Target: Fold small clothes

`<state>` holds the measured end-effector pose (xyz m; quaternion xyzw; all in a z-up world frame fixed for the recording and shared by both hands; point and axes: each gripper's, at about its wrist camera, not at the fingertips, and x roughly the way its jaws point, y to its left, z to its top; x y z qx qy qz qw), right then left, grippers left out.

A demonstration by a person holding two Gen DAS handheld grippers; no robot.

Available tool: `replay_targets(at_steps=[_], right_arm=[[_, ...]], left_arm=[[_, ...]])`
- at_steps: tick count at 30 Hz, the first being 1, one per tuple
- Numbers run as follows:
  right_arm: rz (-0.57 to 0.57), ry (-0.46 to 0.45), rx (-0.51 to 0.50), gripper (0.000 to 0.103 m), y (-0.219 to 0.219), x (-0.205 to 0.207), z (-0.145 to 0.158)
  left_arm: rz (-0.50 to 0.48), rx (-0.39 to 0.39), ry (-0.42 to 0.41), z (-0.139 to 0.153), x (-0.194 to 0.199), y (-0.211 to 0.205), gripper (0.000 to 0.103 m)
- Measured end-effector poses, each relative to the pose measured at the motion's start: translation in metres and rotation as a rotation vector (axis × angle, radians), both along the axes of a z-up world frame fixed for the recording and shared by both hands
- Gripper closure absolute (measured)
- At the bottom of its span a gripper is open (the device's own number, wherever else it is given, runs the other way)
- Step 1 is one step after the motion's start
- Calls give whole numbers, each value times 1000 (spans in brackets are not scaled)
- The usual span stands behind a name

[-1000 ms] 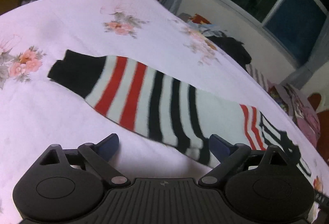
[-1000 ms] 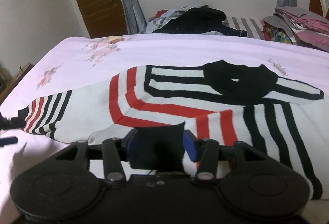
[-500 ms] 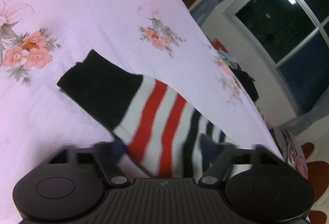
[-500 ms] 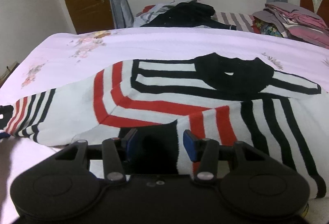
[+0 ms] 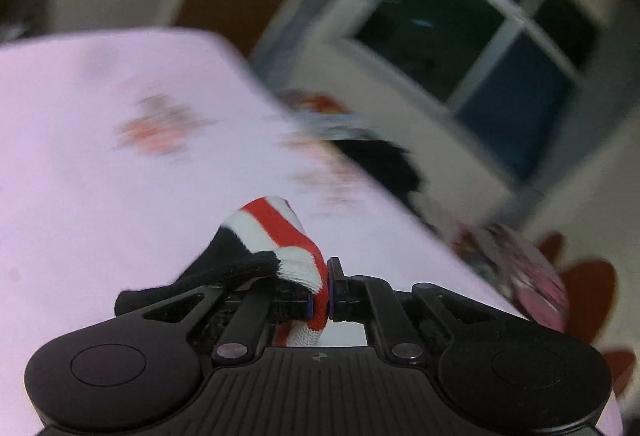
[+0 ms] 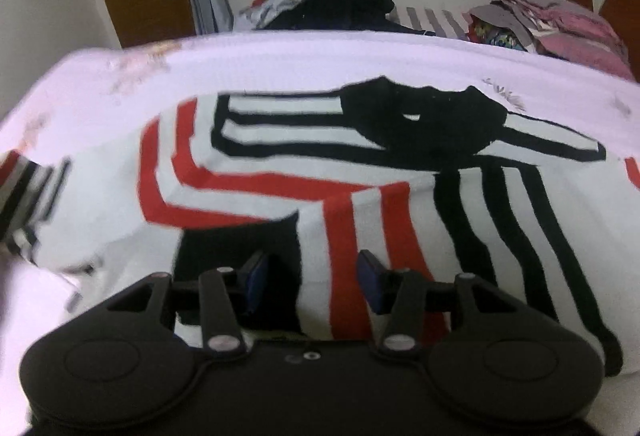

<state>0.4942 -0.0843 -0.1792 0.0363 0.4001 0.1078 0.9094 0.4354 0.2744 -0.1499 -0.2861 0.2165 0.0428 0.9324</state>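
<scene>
Left tool (image 5: 319, 303) is pressed together on the sleeve cuff (image 5: 280, 236) of the striped sweater (image 6: 360, 196), the red-and-white knit bunched between the pads and the black cuff end flopping over the left-hand finger. That's a thin bite near the end of the sleeve, and the view around it is smeared with motion. A quick swing could pull the knit out of the pads, and then the sleeve drops wherever it happens to be over the bed (image 5: 80, 156).

Over to the right tool (image 6: 312, 278): its pads stand spread over the near hem of the sweater, black patch and red stripe between them. I judge they are not pinching anything, though whether they press down on the cloth I cannot tell. If nothing anchors the body, carrying the sleeve across may drag the whole sweater toward the far edge of the bed and wrinkle the chest.

The sweater itself lies flat across the middle of the bed, collar (image 6: 420, 116) toward the far edge, the other sleeve tucked across the chest. Lay this sleeve crooked and the fold comes out lopsided.

The clothes pile (image 6: 340, 8) beyond the far edge stays clear of it all.
</scene>
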Motion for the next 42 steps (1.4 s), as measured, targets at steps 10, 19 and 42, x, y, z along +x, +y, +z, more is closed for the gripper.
replay_targets(at_steps=[10,19,42], right_arm=[[-105,-62,55,55,-64,-32,27],[-179,-57,92,42,-118,-61,25],[31,-74,-60,55,0,-30,17]], left_arm=[[-566,109,-4,19,48,-206,97],[-752,309,180,-17,38,-301,67],[-388,430,259,-33,-18,-154,23]])
